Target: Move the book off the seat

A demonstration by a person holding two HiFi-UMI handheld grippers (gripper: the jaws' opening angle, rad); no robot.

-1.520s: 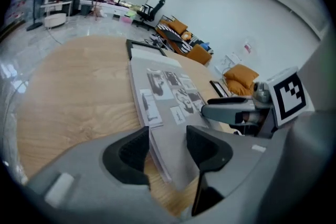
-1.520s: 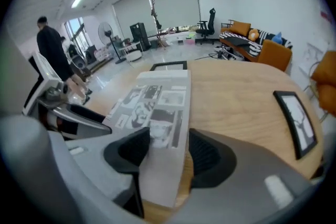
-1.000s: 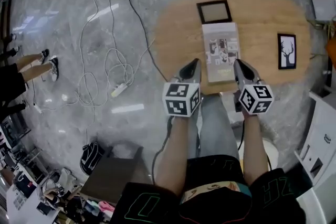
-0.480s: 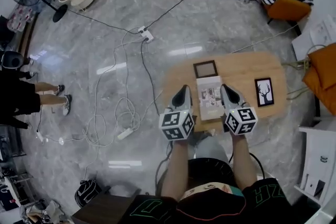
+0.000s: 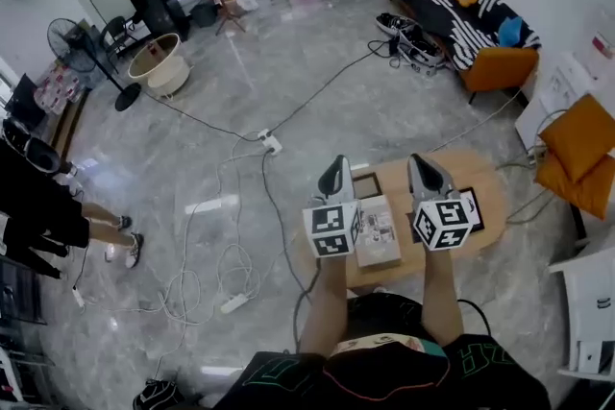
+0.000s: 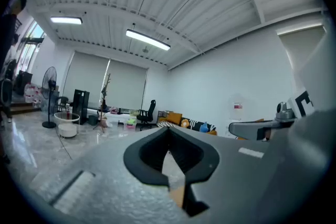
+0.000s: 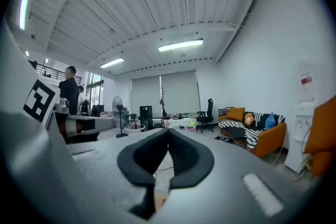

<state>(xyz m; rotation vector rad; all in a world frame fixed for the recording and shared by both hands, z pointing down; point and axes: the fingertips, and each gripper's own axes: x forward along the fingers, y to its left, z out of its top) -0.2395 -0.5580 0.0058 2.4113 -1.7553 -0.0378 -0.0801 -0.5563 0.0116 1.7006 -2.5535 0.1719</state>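
The book [image 5: 377, 230], pale grey with a dark cover picture, lies flat on a low oval wooden table [image 5: 490, 192] in the head view, straight in front of the person's legs. My left gripper [image 5: 335, 165] is held above the table just left of the book, shut and empty. My right gripper [image 5: 421, 164] is held just right of the book, also shut and empty. Both point level across the room: in the left gripper view the left gripper [image 6: 168, 129] has its jaws closed tip to tip, and so does the right gripper [image 7: 168, 131] in its own view.
A black picture frame [image 5: 365, 184] lies on the table beyond the book, another [image 5: 474, 207] at its right. Cables and a power strip [image 5: 272, 145] run over the marble floor. A striped sofa [image 5: 452, 10] and an orange chair [image 5: 577, 154] stand at right. People [image 5: 38, 206] stand at left.
The head view has swung up from the table top to take in the whole room, so the table and book look smaller. Both grippers stay on either side of the book, still shut.
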